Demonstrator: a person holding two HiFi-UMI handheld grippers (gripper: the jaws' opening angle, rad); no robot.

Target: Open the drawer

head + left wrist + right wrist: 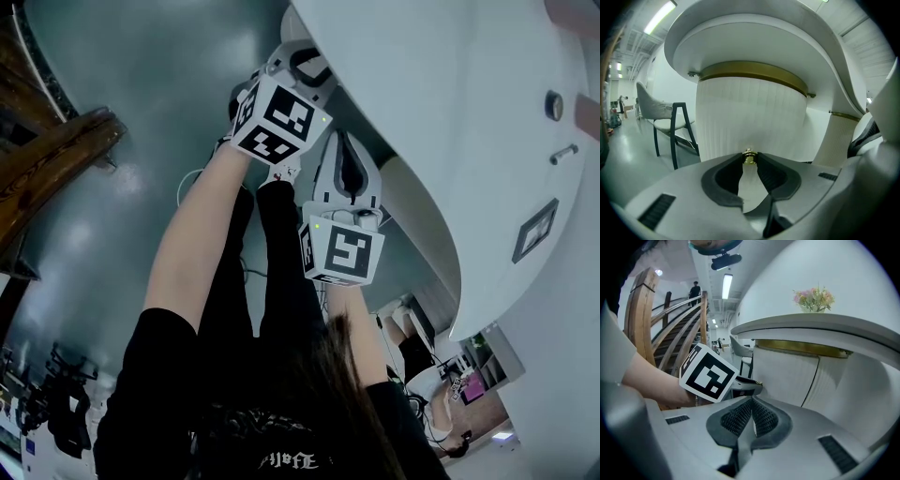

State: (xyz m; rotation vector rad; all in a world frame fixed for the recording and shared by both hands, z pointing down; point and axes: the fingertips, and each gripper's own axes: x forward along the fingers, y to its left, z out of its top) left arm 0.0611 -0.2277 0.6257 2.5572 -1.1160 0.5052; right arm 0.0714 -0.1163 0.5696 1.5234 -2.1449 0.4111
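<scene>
A curved, ribbed white drawer front (750,117) sits under the desk's brass trim (754,72). Its small brass knob (749,158) is pinched between the tips of my left gripper (749,159), whose dark pads touch it on both sides. In the head view my left gripper (302,58) reaches up against the white desk (450,112). My right gripper (345,141) hangs just behind it, apart from the desk. In the right gripper view its fingertips (751,401) meet with nothing between them, and the same ribbed front (785,373) lies ahead.
A dark-legged chair (670,122) stands left of the desk. A wooden staircase (647,310) rises at the left, with a person (695,289) far up it. Pink flowers (814,298) stand on the desk top. The left gripper's marker cube (708,372) is close by the right gripper.
</scene>
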